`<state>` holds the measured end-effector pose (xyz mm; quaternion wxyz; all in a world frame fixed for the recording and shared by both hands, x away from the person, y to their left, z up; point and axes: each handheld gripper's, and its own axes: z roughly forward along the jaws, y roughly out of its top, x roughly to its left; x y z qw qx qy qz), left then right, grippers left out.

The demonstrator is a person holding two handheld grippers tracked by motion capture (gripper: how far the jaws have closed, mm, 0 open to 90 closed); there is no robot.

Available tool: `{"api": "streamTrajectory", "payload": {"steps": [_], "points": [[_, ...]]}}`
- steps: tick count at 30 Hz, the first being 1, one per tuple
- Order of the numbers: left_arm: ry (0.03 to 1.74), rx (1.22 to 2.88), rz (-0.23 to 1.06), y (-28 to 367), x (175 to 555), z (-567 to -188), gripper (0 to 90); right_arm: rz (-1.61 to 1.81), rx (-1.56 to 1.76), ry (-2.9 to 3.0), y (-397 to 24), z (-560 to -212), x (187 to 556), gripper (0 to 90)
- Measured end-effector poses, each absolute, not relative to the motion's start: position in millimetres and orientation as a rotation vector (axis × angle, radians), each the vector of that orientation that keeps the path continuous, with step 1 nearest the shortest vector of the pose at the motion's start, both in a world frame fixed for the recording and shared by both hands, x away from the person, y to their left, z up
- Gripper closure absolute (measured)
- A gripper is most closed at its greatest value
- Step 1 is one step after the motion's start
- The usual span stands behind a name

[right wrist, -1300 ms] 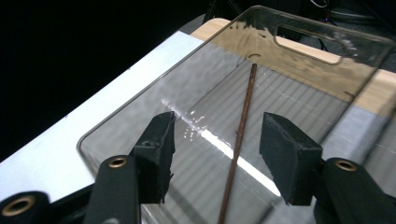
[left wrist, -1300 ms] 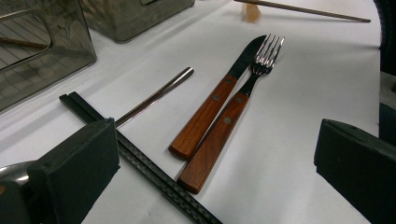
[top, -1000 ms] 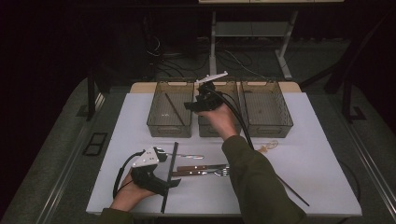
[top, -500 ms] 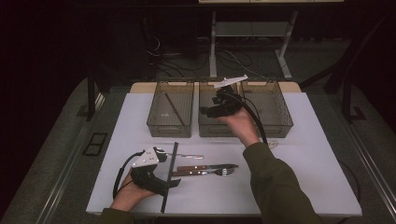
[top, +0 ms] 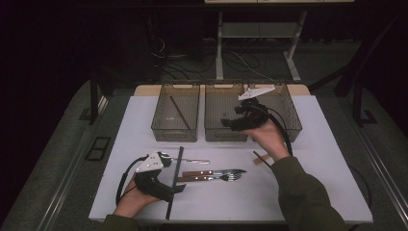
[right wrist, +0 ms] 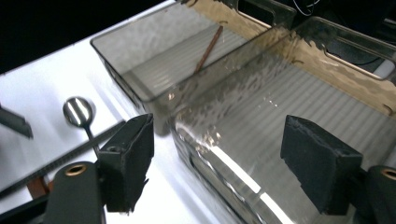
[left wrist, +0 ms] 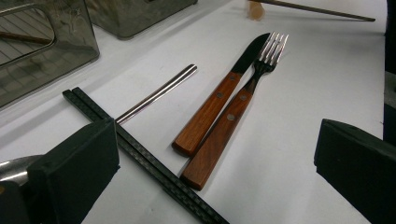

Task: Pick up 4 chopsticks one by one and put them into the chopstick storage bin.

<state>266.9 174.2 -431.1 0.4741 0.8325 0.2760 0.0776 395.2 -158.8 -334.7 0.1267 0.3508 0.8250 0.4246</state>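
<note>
Sorting cutlery into bins.
The right gripper (top: 230, 122) is hovering over the middle clear plastic bin (top: 226, 134), jaws just opened, empty; the left gripper (top: 179, 181), open and empty, is resting beside the wooden-handled knife (top: 207, 173) and wooden-handled fork (top: 211, 178), awaiting pickup.

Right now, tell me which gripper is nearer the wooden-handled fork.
Left. The left gripper sits on the table right beside the fork, whose handle end lies just off its jaws. The right gripper hangs open over the middle bin, well beyond the fork.

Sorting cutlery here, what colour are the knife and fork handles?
Reddish-brown wood, seen best in the left gripper view: knife, fork.
</note>
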Motion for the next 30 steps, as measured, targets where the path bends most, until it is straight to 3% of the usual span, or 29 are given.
{"api": "streamTrajectory", "payload": {"steps": [30], "points": [[0.674, 2.055, 0.196, 174.1, 266.7, -431.6, 0.0, 1.146, 1.081, 2.427, -272.0, -391.0, 313.4, 23.5]]}}
